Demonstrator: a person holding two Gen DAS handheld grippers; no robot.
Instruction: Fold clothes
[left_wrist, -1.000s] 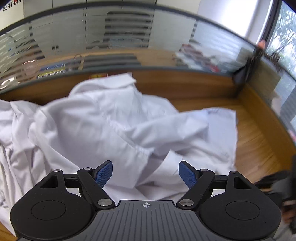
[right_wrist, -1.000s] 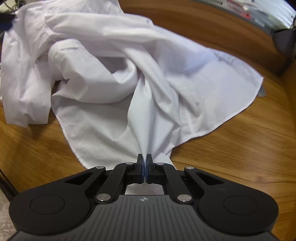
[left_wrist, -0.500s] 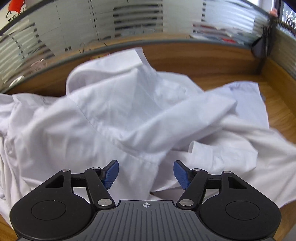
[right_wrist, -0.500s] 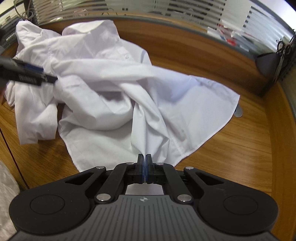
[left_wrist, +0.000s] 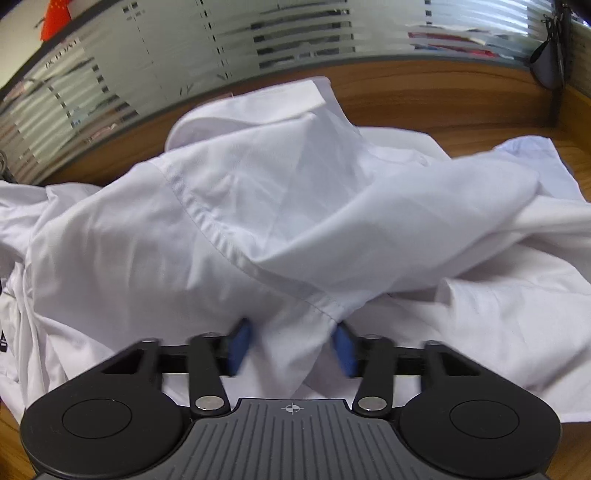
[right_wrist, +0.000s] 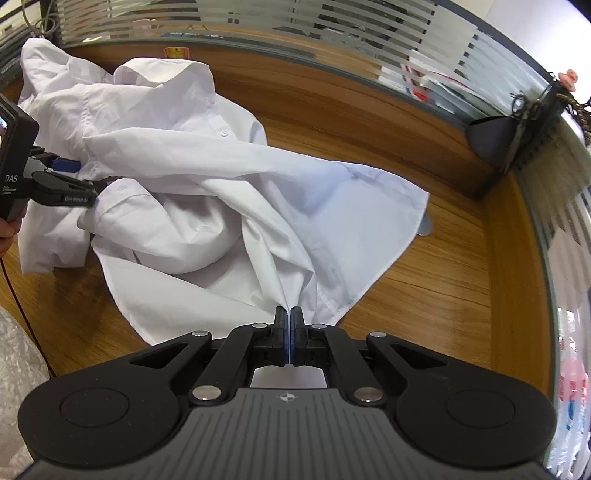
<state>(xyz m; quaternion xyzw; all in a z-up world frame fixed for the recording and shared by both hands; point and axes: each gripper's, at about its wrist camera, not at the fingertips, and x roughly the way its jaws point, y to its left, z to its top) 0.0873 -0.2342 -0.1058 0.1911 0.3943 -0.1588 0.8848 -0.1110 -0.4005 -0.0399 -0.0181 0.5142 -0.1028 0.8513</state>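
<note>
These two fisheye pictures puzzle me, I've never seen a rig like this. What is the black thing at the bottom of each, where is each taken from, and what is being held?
There is no robot here. A person holds a two-finger gripper in each hand, and each carries a camera looking forward along its fingers, so the black frame at the bottom is the tool itself.

The left wrist view shows the left gripper with its blue pads apart, a fold of the white shirt between them, not yet clamped.

The right wrist view shows the right gripper shut on the shirt's edge. At that picture's left edge you see the other tool from the side.

The crumpled shirt lies on a wooden desk backed by a striped glass partition.
</note>
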